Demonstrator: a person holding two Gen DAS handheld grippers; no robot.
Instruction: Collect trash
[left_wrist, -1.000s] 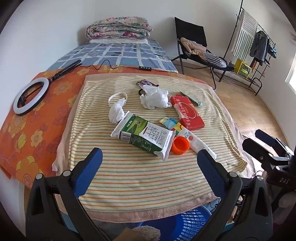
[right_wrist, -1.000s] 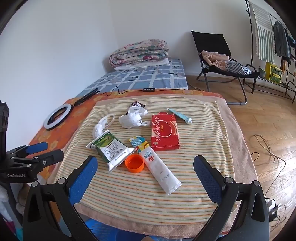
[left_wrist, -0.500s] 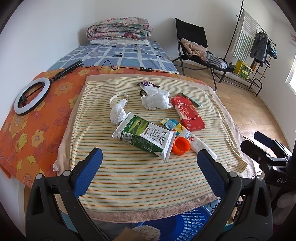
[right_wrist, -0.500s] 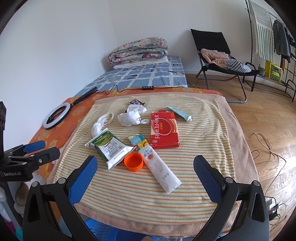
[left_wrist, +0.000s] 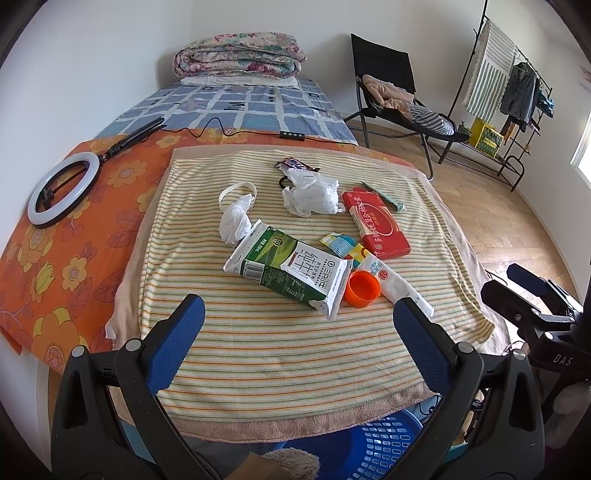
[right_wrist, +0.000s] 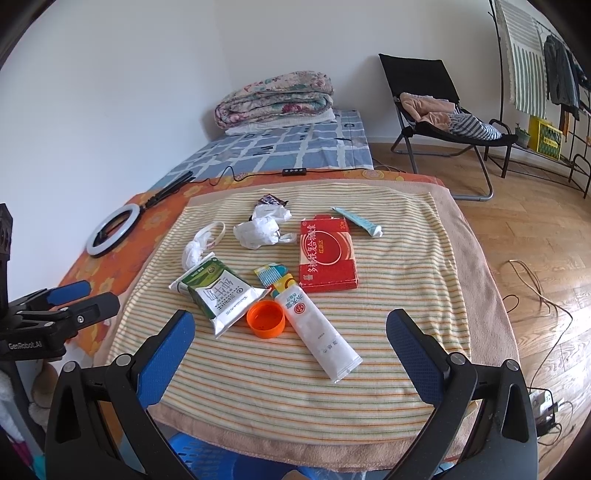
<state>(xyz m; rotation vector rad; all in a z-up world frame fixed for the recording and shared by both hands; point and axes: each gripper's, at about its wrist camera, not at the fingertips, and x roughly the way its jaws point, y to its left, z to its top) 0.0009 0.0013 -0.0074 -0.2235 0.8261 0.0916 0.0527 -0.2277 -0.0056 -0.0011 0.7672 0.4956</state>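
Ring light (left_wrist: 63, 194) well left of trash — folding chair (right_wrist: 436, 122) (clothes-draped) beyond.

Ahead of the jaws a striped towel (left_wrist: 258, 350) covers the near end of the bed, lying over an orange flowered sheet (left_wrist: 66, 251) that spreads off to the left. On that sheet, well to the left of the jaws, rests a ring light (left_wrist: 64, 194) with its black folded stand (left_wrist: 138, 134) pointing away, and a black cable with an inline switch (left_wrist: 291, 135) runs across the far edge. Farther ahead lies a blue checked bedsheet (left_wrist: 240, 107) with a folded floral quilt (left_wrist: 240, 53) at the wall. To the right stand a black folding chair (left_wrist: 384, 70) heaped with clothes and a drying rack (left_wrist: 517, 110) on the wooden floor (right_wrist: 535, 229).
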